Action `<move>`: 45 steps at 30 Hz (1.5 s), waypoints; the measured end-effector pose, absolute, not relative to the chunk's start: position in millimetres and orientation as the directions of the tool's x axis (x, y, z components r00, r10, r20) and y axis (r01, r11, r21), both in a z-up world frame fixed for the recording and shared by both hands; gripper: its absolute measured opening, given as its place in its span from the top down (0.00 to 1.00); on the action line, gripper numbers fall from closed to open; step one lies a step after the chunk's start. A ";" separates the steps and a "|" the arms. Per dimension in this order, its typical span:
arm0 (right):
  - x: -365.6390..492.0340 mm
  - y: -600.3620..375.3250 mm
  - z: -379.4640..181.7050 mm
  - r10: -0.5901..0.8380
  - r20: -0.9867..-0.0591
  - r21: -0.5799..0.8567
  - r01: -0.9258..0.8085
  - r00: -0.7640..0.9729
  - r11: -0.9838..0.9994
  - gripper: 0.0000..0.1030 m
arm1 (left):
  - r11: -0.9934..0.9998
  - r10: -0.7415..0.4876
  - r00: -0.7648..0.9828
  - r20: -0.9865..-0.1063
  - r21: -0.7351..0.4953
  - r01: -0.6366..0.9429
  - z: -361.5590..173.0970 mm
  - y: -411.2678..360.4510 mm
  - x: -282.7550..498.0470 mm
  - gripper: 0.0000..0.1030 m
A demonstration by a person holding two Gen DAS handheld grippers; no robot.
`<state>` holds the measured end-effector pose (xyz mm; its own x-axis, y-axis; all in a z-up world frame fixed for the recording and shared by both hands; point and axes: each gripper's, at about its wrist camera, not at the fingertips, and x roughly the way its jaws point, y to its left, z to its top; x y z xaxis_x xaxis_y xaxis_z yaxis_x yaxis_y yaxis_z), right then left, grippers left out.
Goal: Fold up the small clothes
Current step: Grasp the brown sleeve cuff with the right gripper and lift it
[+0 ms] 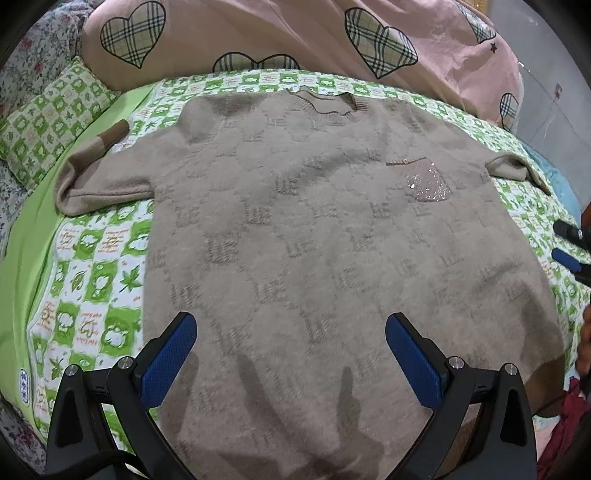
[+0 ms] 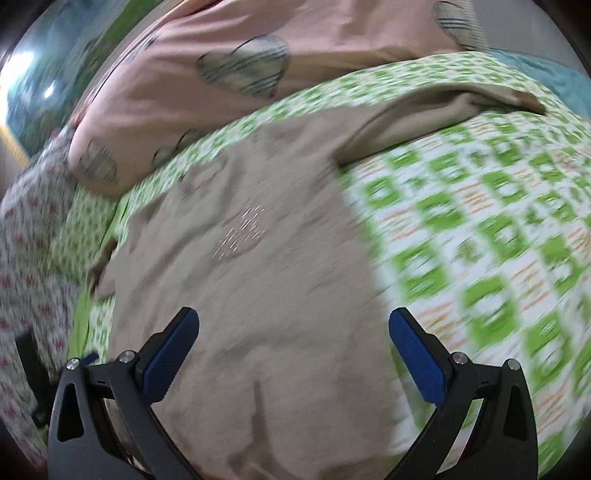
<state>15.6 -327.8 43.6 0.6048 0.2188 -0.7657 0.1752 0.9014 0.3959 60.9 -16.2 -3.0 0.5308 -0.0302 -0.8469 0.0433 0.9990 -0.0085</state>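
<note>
Taupe sweater (image 1: 314, 229), green-and-white checked sheet (image 1: 96, 280), pink quilt (image 1: 258, 33) with plaid hearts.

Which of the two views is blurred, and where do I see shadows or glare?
Left wrist view: sharp, with dark shadows of the jaws on the beige sweater near the left gripper; the sequin pocket glints. Right wrist view: motion blur smears the green checked sheet, sequins streak, and glare shows at upper left; the right gripper itself stays sharp.
</note>
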 end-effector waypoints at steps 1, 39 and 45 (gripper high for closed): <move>19.5 -338.0 44.2 0.210 -0.766 0.400 0.195 0.607 0.896 0.05 | 0.999 -0.034 0.527 -0.849 -0.012 0.047 -3.3 -18.2 63.4 0.01; 223.8 -476.1 80.2 0.143 -0.629 0.421 0.180 0.764 0.889 0.93 | 0.990 -0.133 0.440 -0.888 -0.102 0.092 -33.4 -52.7 98.1 0.01; 245.7 -327.2 84.5 0.438 -0.605 0.462 -0.156 0.664 0.873 0.93 | 0.991 -0.125 0.471 -0.873 -0.129 0.023 -25.9 -22.9 91.5 0.01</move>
